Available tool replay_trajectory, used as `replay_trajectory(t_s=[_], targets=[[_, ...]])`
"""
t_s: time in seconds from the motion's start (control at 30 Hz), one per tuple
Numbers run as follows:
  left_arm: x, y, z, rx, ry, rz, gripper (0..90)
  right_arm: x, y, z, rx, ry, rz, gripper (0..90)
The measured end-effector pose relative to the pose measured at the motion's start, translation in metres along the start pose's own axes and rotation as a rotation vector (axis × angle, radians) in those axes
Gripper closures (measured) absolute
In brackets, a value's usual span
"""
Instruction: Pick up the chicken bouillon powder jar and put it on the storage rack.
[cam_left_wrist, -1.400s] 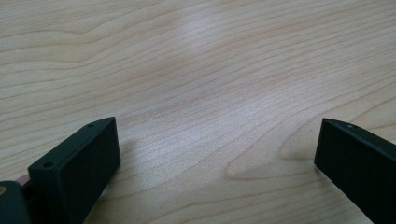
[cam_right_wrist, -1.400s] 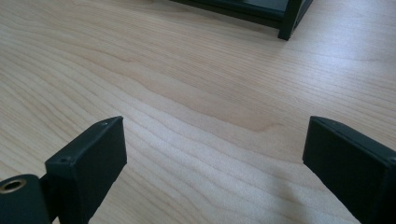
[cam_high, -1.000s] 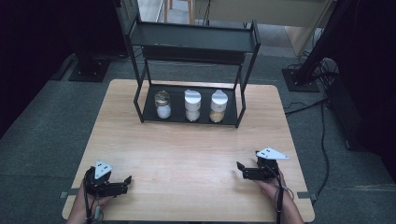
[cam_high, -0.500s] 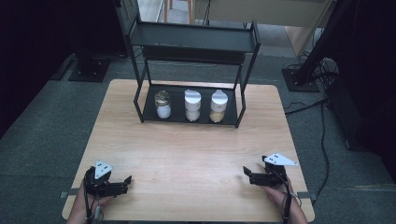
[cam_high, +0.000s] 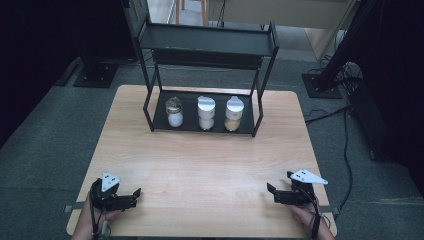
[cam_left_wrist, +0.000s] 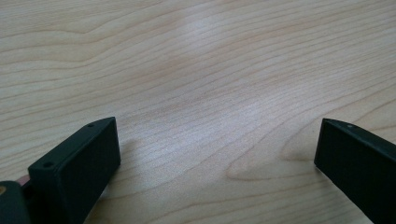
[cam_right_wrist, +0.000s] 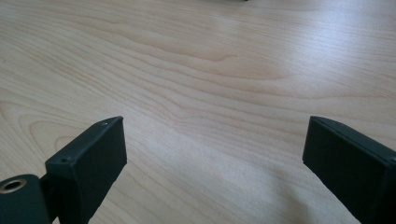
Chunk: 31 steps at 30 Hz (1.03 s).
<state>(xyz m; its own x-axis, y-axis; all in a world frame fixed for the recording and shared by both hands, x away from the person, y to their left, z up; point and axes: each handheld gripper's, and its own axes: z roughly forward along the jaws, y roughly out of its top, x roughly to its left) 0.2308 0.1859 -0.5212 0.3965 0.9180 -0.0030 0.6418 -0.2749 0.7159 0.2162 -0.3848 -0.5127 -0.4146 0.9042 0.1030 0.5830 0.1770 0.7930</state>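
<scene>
A black two-tier rack (cam_high: 205, 47) stands at the far middle of the wooden table (cam_high: 210, 160). On its lower shelf stand three jars in a row: one with a gold lid (cam_high: 174, 111) at left, a white-lidded one (cam_high: 206, 112) in the middle, another white-lidded one (cam_high: 234, 113) at right. My left gripper (cam_high: 131, 196) rests near the front left corner, open, nothing between its jaws (cam_left_wrist: 215, 154). My right gripper (cam_high: 273, 194) lies near the front right corner, open and empty too (cam_right_wrist: 215, 149). Both are far from the jars.
The rack's upper shelf (cam_high: 210, 39) holds nothing. Bare wood stretches between the grippers and the rack. Dark stands (cam_high: 95, 70) and cables (cam_high: 345, 115) lie on the grey floor around the table.
The right gripper has drawn back toward the front edge of the table and dropped lower. The left gripper has stayed put.
</scene>
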Motion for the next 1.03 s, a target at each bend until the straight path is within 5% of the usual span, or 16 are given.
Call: replay_trajectory(t_s=[1.03], targets=[[0.0,0.0,0.0,0.0,0.006,-0.002,0.3,-0.018,-0.023,-0.032,-0.003,-0.004,0.052,6.2]])
